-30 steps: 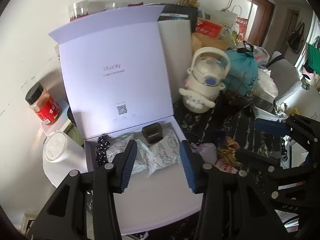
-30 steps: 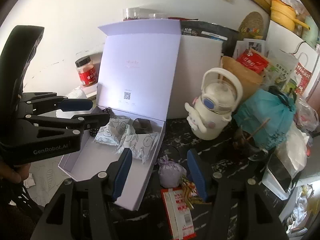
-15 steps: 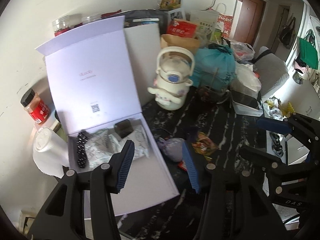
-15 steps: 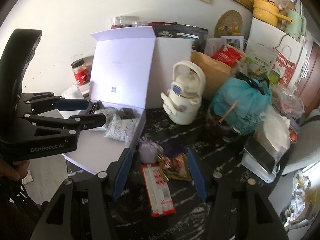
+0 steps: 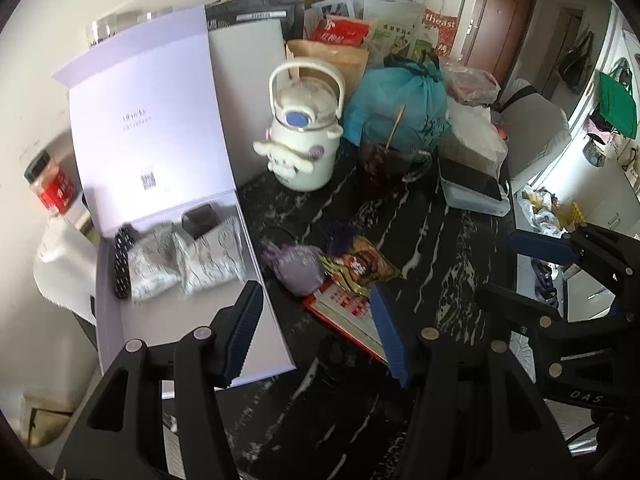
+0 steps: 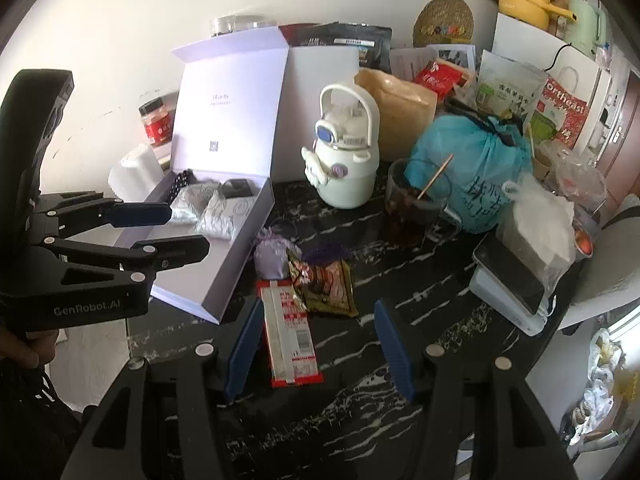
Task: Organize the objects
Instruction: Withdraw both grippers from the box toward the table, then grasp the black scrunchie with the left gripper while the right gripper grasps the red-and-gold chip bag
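An open lilac gift box [image 5: 192, 320] sits at the left of the black marble table, holding two patterned sachets [image 5: 208, 256], a small black case [image 5: 200, 216] and a dark bead bracelet [image 5: 122, 264]. Right of the box lie a purple pouch [image 5: 296, 268], a brown snack packet [image 5: 360, 266] and a red-and-white packet [image 5: 348, 312]. My left gripper [image 5: 316, 320] hovers over the box's right edge and these packets; its jaws are opening with nothing between them. My right gripper [image 6: 318, 340] stands open above the red-and-white packet [image 6: 288, 332], apart from it.
A white cartoon-dog kettle [image 6: 344, 160], a glass of dark drink with a stick [image 6: 412, 208], a teal bag [image 6: 472, 160] and a phone on a white box [image 6: 508, 280] crowd the table's back and right. A red-lidded jar [image 6: 156, 124] stands left of the box.
Both grippers have shifted right, from over the box's contents to over the loose packets on the table. The left jaws have spread wider. The right jaws are unchanged.
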{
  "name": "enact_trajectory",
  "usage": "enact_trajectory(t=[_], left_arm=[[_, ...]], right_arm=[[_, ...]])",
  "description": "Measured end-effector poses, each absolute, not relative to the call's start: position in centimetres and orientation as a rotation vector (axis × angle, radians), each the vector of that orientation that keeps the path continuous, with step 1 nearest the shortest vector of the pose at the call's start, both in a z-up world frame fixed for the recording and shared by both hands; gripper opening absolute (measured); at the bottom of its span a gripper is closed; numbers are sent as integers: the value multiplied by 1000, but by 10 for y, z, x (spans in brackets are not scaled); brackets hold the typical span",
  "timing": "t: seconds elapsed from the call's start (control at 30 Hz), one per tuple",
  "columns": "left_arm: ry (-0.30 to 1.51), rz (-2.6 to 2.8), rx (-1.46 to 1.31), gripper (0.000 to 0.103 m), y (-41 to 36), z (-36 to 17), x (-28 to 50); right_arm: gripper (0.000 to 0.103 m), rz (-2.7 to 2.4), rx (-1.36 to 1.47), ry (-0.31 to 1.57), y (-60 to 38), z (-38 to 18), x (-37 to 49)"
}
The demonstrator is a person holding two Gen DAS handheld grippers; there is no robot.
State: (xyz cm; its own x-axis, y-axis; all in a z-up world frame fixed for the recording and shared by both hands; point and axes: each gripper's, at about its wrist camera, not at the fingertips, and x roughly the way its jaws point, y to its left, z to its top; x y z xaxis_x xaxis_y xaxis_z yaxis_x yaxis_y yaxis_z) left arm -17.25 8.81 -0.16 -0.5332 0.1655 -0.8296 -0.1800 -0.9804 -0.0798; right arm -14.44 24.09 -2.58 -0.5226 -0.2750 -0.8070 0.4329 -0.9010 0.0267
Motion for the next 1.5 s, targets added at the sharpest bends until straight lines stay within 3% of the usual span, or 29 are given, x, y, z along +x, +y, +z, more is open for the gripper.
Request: enact_trajectory(t=[0.13,0.23,1.1,1.23,1.33,1.5], left_arm=[[-15,2588,-1441,54,95,-14,-167],[-33,2585,-1475,54,98,-25,-164],[-160,2581,-1677,54,116,-121,-147],[-143,2566,-1713,54,119,-140,-150],[-105,2564,-1743,54,122,-155,-151],[-75,2559,-1752,54,121,-171,-151]], right_arm=[[58,-2392,1254,247,246,-35,-143],[65,-2368,1264,244,251,-42,-144],[65,-2170,1331,229,256,-119,-168],[78,-2175,1330,208,254,-129,-181],[78,-2162,1321,181,251,-136,-193],[88,-2157,1294,161,240,-145,-214]])
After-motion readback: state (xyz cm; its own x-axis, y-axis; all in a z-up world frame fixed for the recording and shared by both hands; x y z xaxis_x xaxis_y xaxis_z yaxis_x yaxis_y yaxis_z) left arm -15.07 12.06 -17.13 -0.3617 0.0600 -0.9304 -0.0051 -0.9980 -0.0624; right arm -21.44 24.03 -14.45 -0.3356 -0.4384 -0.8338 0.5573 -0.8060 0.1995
